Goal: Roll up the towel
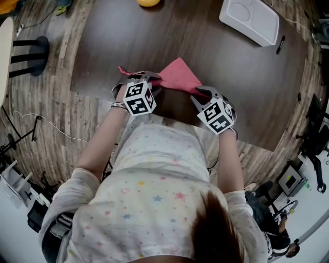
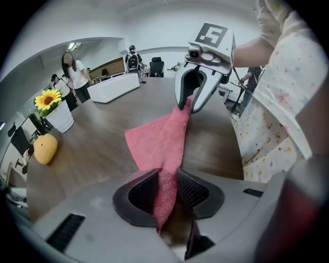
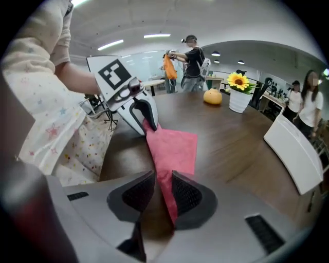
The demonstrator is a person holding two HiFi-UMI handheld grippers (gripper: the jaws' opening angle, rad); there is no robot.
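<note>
A pink towel (image 1: 179, 75) lies on the dark wooden table (image 1: 216, 67) near its front edge, its near side gathered into a band stretched between my two grippers. My left gripper (image 1: 149, 80) is shut on the towel's left end (image 2: 165, 191), the cloth pinched between its pads. My right gripper (image 1: 202, 92) is shut on the right end (image 3: 165, 188) in the same way. Across the towel (image 2: 159, 141) in the left gripper view stands the right gripper (image 2: 194, 100); across the towel (image 3: 175, 146) in the right gripper view stands the left gripper (image 3: 141, 120).
A white tray (image 1: 250, 19) lies at the table's far right with a black pen (image 1: 280, 44) beside it. An orange fruit (image 1: 148, 2) sits at the far edge, next to a sunflower pot (image 3: 239, 95). People stand in the room behind.
</note>
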